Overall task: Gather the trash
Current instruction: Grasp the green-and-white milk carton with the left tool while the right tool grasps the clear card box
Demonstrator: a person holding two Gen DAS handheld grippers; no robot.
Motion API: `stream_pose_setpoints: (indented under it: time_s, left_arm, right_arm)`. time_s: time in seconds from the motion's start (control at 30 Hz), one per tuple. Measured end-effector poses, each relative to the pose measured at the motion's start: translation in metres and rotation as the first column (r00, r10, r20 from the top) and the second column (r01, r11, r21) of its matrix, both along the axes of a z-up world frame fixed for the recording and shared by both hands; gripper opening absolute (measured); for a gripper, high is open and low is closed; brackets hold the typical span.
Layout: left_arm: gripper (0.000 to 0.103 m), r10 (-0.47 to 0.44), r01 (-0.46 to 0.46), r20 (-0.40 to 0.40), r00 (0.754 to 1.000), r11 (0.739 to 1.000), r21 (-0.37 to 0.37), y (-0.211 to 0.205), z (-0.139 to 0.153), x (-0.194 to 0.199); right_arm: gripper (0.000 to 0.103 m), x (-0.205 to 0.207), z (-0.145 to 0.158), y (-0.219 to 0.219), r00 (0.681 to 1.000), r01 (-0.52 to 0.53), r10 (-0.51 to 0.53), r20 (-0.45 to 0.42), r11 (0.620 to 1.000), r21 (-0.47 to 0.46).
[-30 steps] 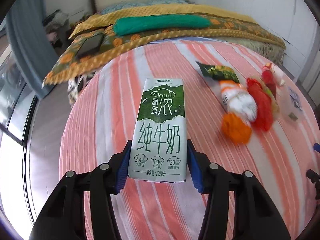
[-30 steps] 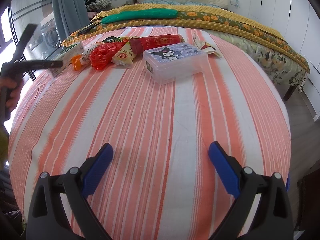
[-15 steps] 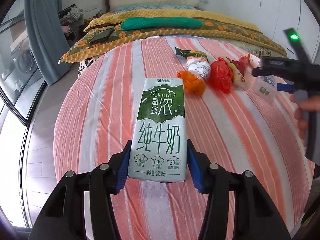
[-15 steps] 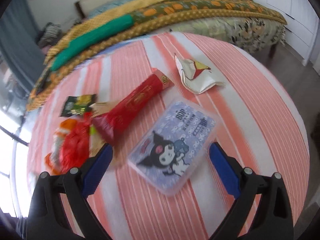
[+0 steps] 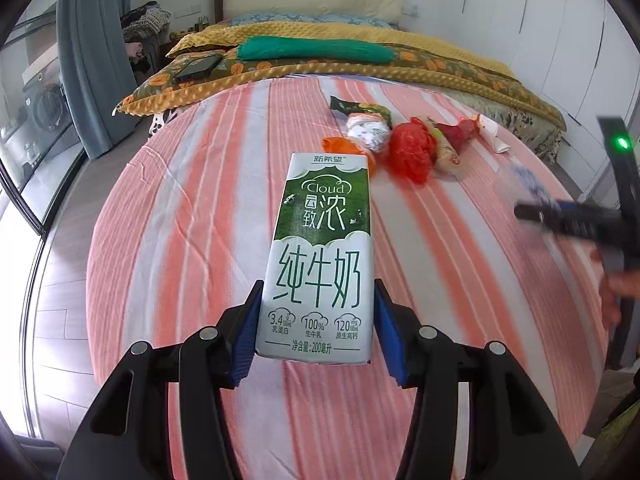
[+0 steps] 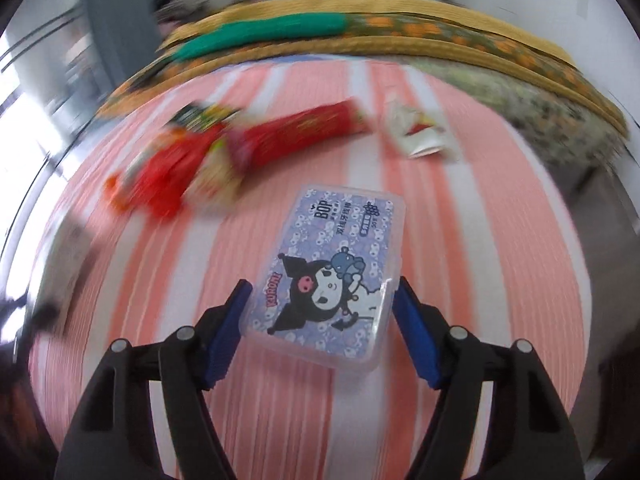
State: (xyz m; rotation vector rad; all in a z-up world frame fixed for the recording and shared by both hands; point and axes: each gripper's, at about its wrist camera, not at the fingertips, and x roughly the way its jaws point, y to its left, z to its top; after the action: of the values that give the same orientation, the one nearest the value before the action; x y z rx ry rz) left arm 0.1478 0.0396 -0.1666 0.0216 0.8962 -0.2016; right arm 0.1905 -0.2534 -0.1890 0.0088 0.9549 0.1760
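My left gripper (image 5: pixel 318 326) is shut on a green and white milk carton (image 5: pixel 322 248) and holds it above the striped table (image 5: pixel 192 216). My right gripper (image 6: pixel 322 310) has its jaws around the near end of a clear plastic box with a purple cartoon lid (image 6: pixel 332 276); the fingers touch or nearly touch its sides. Beyond lie a red plastic bag (image 5: pixel 412 152), a long red wrapper (image 6: pixel 304 132), a white crumpled wrapper (image 6: pixel 416 132) and an orange and white packet (image 5: pixel 366 136). The right gripper also shows, blurred, in the left wrist view (image 5: pixel 576 222).
A bed with a yellow and floral blanket (image 5: pixel 360 44), a green cloth roll (image 5: pixel 316 50) and a dark phone (image 5: pixel 198 68) stands behind the table. A grey curtain (image 5: pixel 92 60) and glass doors are at the left. The right wrist view is motion-blurred.
My right gripper has moved forward to the cartoon box and closed its jaws around its near end. My left gripper has kept hold of the carton while swinging to face more of the room.
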Motion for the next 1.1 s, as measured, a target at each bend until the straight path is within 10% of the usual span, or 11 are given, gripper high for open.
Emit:
stream_pose_setpoints:
  time_s: [0.17,0.7,1.03,1.1]
  left_arm:
    - [0.052,-0.021,0.021,0.004,1.000,1.000,-0.015,-0.022,0.000,-0.012]
    - [0.091,-0.103,0.101,-0.033,0.994,0.994,-0.034,-0.018,0.003,-0.031]
    - [0.088,-0.142,0.147,-0.042,0.989,0.973,0.176,-0.051,0.004,0.018]
    - [0.071,-0.146,0.153,-0.052,0.988,0.970,0.187,-0.051,0.003,0.021]
  right_arm:
    - [0.068,-0.062,-0.006,0.012,0.986,-0.167,0.167,0.014,0.986,-0.031]
    - [0.085,-0.100,-0.001,-0.019,1.000,0.007,-0.007,0.002,0.998,0.056]
    - [0.085,-0.044,0.000,0.005,0.993,0.063,-0.061,-0.100,0.998,0.016]
    - [0.062,-0.040,-0.001,0.003,0.992,0.067,-0.064,-0.110,0.998,0.021]
